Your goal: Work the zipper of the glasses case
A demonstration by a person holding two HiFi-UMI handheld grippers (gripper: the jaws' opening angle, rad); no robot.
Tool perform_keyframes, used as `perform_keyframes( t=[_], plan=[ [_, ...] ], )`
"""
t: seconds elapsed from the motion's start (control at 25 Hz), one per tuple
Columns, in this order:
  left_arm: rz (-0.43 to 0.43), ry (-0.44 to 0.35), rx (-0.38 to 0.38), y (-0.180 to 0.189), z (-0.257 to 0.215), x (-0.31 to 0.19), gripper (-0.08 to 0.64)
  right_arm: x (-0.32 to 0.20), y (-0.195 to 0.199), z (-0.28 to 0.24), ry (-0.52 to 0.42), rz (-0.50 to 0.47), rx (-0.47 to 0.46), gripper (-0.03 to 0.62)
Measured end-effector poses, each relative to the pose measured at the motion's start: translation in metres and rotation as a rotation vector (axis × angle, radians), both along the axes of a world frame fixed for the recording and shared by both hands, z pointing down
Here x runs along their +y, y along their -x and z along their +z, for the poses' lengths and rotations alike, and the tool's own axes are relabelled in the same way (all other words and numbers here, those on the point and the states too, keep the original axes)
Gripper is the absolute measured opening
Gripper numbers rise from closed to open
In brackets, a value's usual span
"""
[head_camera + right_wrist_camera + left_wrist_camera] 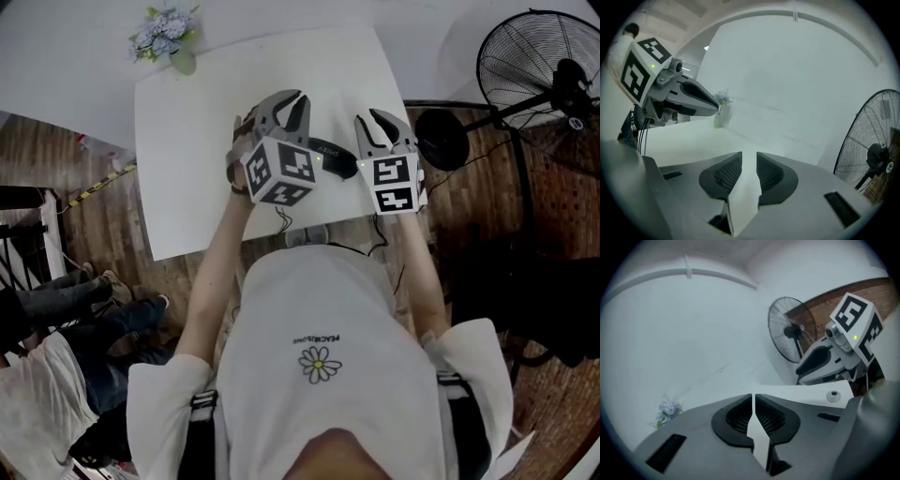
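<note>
Count: two hand-held grey two-jaw grippers, one white square table [187, 141], one small vase of pale blue flowers [167, 33], one black standing fan [539, 66]. Both forearms are reaching forward, holding the grippers side by side above the table. Left gripper [295, 101] jaws are nearly touching, gripping nothing. Right gripper [375, 122] jaws are standing slightly apart, empty. One black oblong piece [330, 150], possibly the glasses case, is showing between the grippers.

White bench [187, 141] on a wood floor [94, 220]; black fan [539, 70] to its right, flowers [167, 33] at its far left corner.
</note>
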State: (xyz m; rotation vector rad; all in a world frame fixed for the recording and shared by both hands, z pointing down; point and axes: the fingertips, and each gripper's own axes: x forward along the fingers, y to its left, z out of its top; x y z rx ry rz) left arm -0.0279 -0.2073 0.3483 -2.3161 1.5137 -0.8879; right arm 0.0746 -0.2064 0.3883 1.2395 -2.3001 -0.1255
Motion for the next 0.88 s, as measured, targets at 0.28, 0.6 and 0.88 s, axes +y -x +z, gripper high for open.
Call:
perform_keyframes(
  t=[0.28, 0.6, 0.88],
  plan=[
    [-0.134, -0.294, 0.334, 0.053, -0.086, 0.03, 0.016, -0.009, 0.015, -0.082, -0.259, 0.002, -0.208, 0.075],
    [-0.328, -0.439, 0.676, 0.109, -0.093, 0.083, 0.015, 0.006, 0.044, -0.115, -0.306, -0.061, -0.427, 0.021],
    [-0.415, -0.525, 0.661, 0.136, -0.098, 0.107, 0.015, 0.022, 0.062, -0.096, -0.247, -0.118, -0.462, 0.008]
  ],
)
